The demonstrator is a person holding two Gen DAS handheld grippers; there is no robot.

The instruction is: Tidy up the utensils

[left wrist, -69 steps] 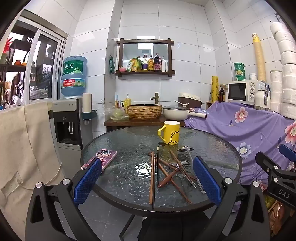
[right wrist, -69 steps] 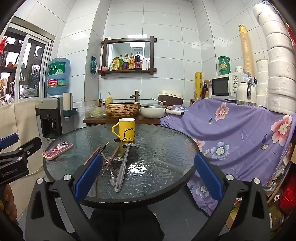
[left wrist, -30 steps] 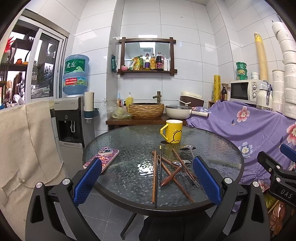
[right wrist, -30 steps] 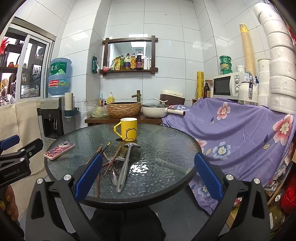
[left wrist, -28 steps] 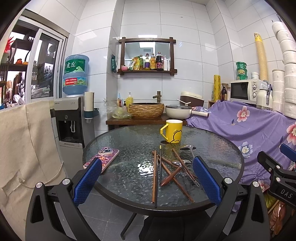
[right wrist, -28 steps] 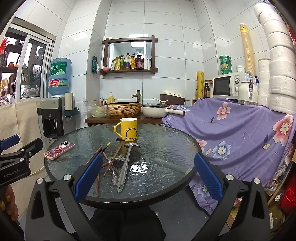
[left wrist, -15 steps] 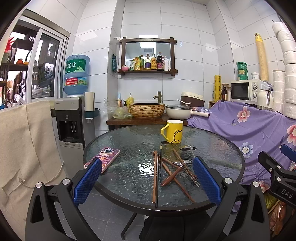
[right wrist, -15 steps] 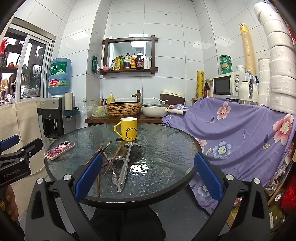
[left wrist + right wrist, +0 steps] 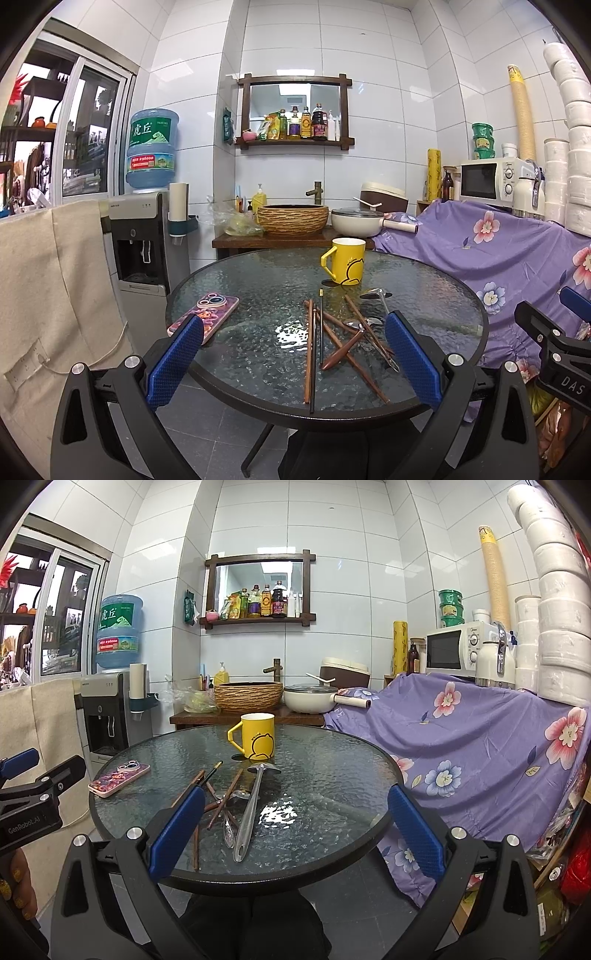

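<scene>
- Almost nothing has moved since the earlier frames: both views have only drifted a touch, and the utensils lie undisturbed.
- The left gripper [image 9: 293, 354] and right gripper [image 9: 293, 825] hang spread wide, empty, short of the glass table [image 9: 332, 771].
- Wooden chopsticks [image 9: 309, 354], spoons [image 9: 229, 812] and a steel ladle [image 9: 249, 808] lie crossed just before the yellow mug [image 9: 256, 740].
- The chopsticks look light, stiff and thin; the ladle is likely slick on glass, so pinch it mid-handle.

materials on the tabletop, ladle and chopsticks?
Tabletop: looks like textured glass, glossy; rippled surface with a bright glare patch, dark rim.
Ladle: likely polished steel; silvery, mirror-like.
Chopsticks: probably wood, reddish-brown, slight sheen; one thinner stick looks black, material unclear.
</scene>
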